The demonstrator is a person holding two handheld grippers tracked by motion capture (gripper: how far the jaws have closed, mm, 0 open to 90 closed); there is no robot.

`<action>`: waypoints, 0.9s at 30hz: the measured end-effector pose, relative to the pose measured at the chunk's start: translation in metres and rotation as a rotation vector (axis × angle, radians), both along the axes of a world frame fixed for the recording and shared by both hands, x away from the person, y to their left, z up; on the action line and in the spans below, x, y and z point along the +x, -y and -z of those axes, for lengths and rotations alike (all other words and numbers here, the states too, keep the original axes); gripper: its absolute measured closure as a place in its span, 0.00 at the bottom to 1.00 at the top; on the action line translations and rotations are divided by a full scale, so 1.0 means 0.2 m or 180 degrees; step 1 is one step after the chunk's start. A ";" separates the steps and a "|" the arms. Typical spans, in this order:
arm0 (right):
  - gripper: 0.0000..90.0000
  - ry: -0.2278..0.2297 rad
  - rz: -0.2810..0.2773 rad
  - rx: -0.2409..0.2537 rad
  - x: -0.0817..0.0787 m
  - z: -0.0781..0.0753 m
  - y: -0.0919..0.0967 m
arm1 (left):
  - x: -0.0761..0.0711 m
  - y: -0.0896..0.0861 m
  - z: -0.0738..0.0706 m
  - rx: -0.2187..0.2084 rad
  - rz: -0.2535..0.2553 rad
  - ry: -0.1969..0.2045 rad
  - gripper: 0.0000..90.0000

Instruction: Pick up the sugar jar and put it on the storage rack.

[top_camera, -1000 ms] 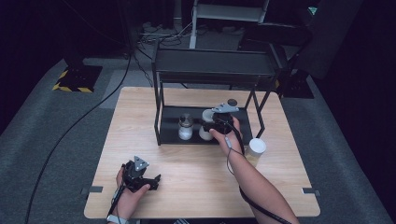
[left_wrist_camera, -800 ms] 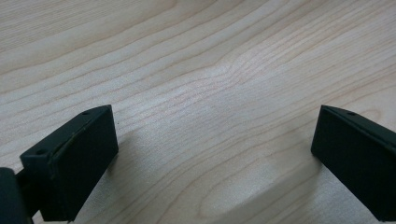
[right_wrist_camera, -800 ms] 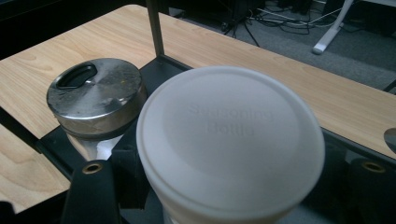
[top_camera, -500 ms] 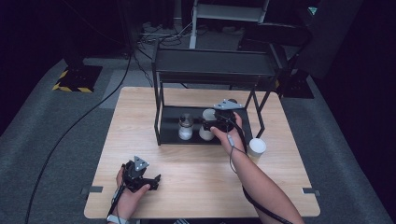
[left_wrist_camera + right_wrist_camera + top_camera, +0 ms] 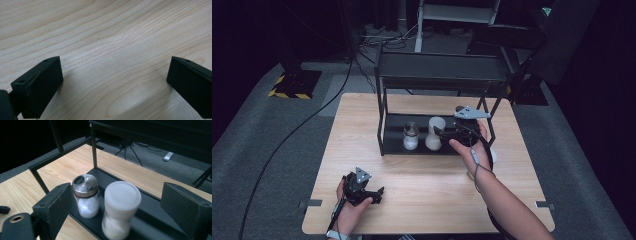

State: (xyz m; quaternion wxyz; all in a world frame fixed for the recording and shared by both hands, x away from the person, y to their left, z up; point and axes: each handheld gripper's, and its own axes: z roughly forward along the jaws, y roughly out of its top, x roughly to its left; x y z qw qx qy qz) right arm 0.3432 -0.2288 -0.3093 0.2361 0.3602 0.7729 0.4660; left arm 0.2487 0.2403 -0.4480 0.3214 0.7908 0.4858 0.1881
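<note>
A black two-level rack (image 5: 447,75) stands on the wooden table (image 5: 432,190). Its lower shelf (image 5: 150,220) holds a glass shaker with a metal lid (image 5: 410,136) (image 5: 85,195) and, beside it, a white-lidded jar (image 5: 435,132) (image 5: 120,207). My right gripper (image 5: 444,134) (image 5: 118,195) is level with that shelf and open. Its jaws stand wide on either side of the white jar and do not touch it. My left gripper (image 5: 371,192) (image 5: 115,75) rests open near the table's front left, with bare wood between its jaws.
The rack's thin black posts (image 5: 94,145) frame the shelf around my right gripper. A white round object (image 5: 493,156) lies on the table right of the rack, mostly hidden behind the right hand. A black cable (image 5: 287,135) runs across the grey floor at left.
My right gripper has shifted slightly to the right, back from the white jar. The left gripper has not moved.
</note>
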 end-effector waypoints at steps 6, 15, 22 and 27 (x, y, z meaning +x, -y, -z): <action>0.10 0.0021 0.0015 0.0031 -0.09 -0.05 0.08 | 0.00 0.00 0.00 0.0000 0.0000 0.0000 0.01; 0.08 0.0051 0.0029 0.0052 -0.21 -0.10 0.20 | 0.00 0.00 0.00 0.0001 -0.0001 0.0000 0.01; 0.07 0.0067 0.0078 0.0060 -0.31 -0.11 0.28 | 0.00 0.00 0.00 0.0001 -0.0002 0.0001 0.01; 0.07 0.0062 0.0105 0.0074 -0.36 -0.10 0.34 | 0.00 0.00 0.00 0.0002 -0.0001 0.0001 0.01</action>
